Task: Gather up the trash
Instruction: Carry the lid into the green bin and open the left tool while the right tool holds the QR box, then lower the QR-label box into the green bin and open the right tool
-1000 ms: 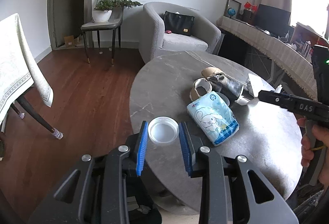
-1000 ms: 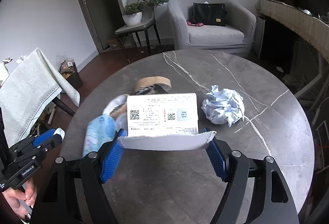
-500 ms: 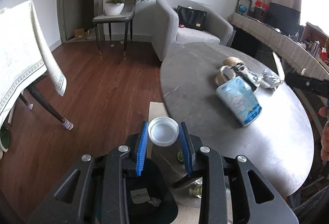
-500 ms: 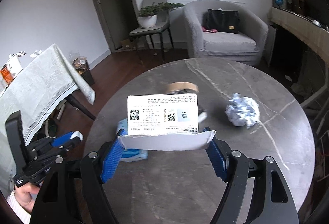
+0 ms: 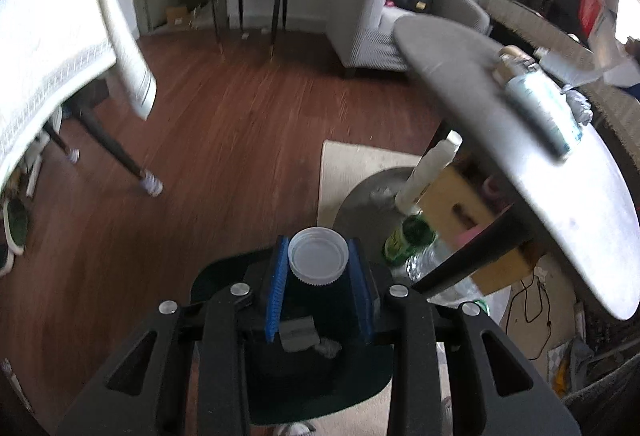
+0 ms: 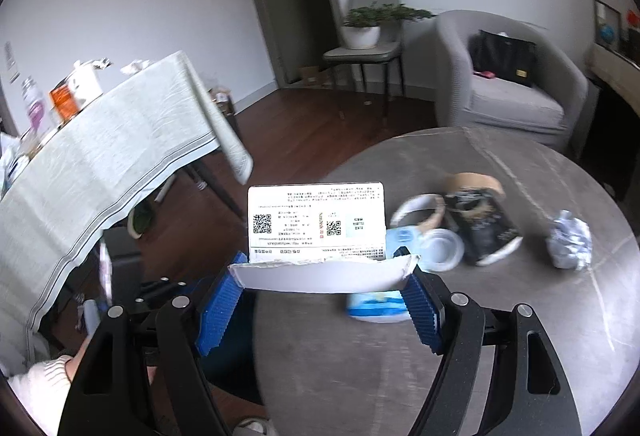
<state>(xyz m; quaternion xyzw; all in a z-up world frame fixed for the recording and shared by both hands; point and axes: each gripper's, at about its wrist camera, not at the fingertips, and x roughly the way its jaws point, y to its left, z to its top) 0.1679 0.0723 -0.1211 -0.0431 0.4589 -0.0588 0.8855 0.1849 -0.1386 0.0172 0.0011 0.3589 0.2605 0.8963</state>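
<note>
Your left gripper [image 5: 318,256] has its blue fingers [image 5: 277,288] pressed in on a clear plastic lid [image 5: 318,254], pinched by its ribbed rim. Directly under that lid sits the dark green trash bin [image 5: 360,376], with a grey scrap and a small white wad lying inside it. The bin stands on the floor beside the round grey bench [image 5: 560,176], at the edge of a pale rug [image 5: 352,164].

Your right gripper [image 6: 320,288] has its fingers [image 6: 220,308] about half spread, clamped on the two ends of a torn white cardboard box [image 6: 316,232] that stands upright between them, its printed panel with QR codes facing the camera. It hangs at the near edge of the bench [image 6: 500,336]. Beyond it on the bench lie a blue-and-white tissue pack [image 6: 376,306], a second clear lid [image 6: 440,250], a dark pouch [image 6: 480,228], tape rolls [image 6: 416,212] and a crumpled paper ball [image 6: 568,244]
</note>
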